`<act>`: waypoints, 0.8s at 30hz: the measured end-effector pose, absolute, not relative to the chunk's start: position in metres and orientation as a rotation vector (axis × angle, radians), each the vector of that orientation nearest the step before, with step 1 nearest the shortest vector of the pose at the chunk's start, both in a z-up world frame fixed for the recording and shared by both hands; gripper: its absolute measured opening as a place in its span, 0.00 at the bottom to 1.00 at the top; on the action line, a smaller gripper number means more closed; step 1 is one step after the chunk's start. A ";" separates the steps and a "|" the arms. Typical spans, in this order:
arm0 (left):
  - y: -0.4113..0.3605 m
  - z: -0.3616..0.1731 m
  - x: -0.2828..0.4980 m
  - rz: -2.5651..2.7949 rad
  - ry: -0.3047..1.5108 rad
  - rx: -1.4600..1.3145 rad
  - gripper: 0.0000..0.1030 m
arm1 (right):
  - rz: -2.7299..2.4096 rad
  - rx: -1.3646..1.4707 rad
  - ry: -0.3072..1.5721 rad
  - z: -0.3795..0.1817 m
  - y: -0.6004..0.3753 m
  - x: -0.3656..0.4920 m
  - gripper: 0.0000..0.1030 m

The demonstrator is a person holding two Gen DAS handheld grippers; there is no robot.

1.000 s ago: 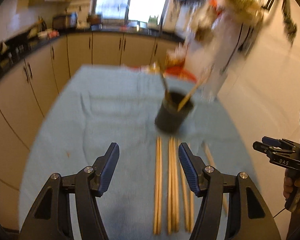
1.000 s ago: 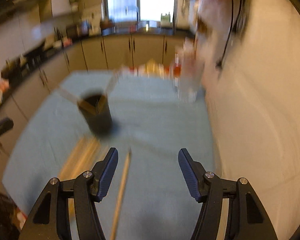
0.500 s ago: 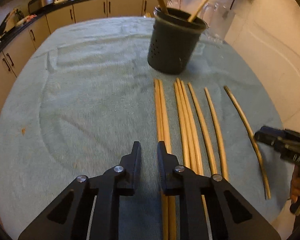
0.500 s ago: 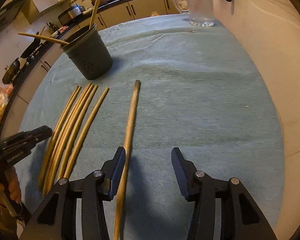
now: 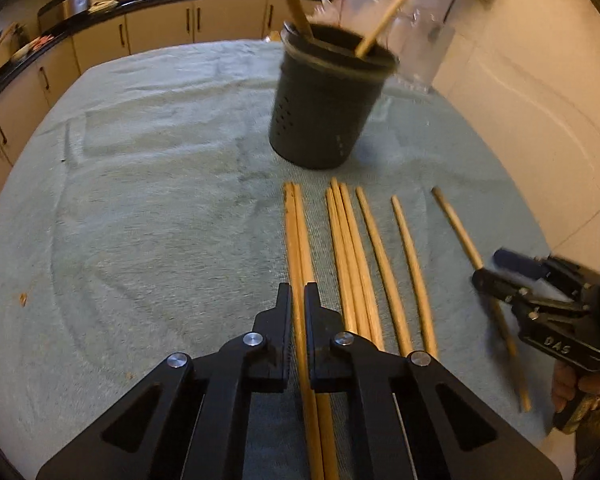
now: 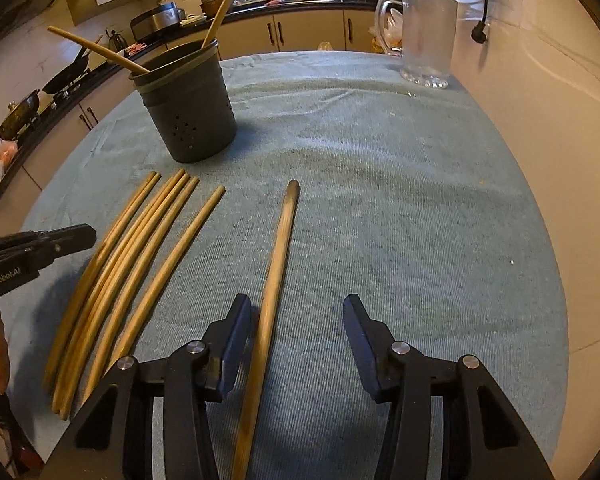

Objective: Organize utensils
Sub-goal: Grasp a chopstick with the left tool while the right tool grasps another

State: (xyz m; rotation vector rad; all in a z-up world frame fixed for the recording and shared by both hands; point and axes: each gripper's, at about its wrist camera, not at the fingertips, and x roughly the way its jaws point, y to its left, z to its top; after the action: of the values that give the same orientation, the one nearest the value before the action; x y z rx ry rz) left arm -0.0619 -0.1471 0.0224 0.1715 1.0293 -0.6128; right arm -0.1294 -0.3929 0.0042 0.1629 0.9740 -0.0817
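On towel (image 6: 380, 200) | left tongs (image 5: 298, 308) clamp leftmost chopstick (image 5: 294, 240) | right tongs (image 6: 296, 320) spread, straddling lone chopstick (image 6: 280, 240)

My right claw (image 6: 296, 344) gapes wide at the bottom of the frame, one lone chopstick (image 6: 278, 256) running up from between its fingers. Left lie more chopsticks (image 6: 140, 256); upper left stands the dark holder (image 6: 192, 112).

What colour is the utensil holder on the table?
Dark grey, almost black, with small drain holes; the utensil holder shows best in the right wrist view.
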 end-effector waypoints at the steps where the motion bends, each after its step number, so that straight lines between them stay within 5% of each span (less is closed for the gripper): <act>1: -0.151 0.022 -0.061 -0.608 1.014 0.185 0.05 | -0.085 0.152 0.971 0.004 -0.391 -0.129 0.52; 19: -0.180 0.018 -0.043 -0.528 1.022 0.300 0.07 | -0.112 0.092 0.970 0.003 -0.383 -0.113 0.49; 21: -0.175 0.018 -0.041 -0.521 1.044 0.257 0.06 | -0.113 0.106 0.974 0.004 -0.385 -0.110 0.23; 24: -0.161 0.019 -0.051 -0.516 1.067 0.231 0.07 | -0.108 0.154 1.001 0.005 -0.393 -0.112 0.09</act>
State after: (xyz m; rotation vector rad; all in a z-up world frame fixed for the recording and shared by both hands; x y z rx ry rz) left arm -0.0512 -0.1606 0.0189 0.2311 1.0666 -0.5160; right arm -0.1124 -0.3932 0.0050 0.1536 1.0008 -0.1083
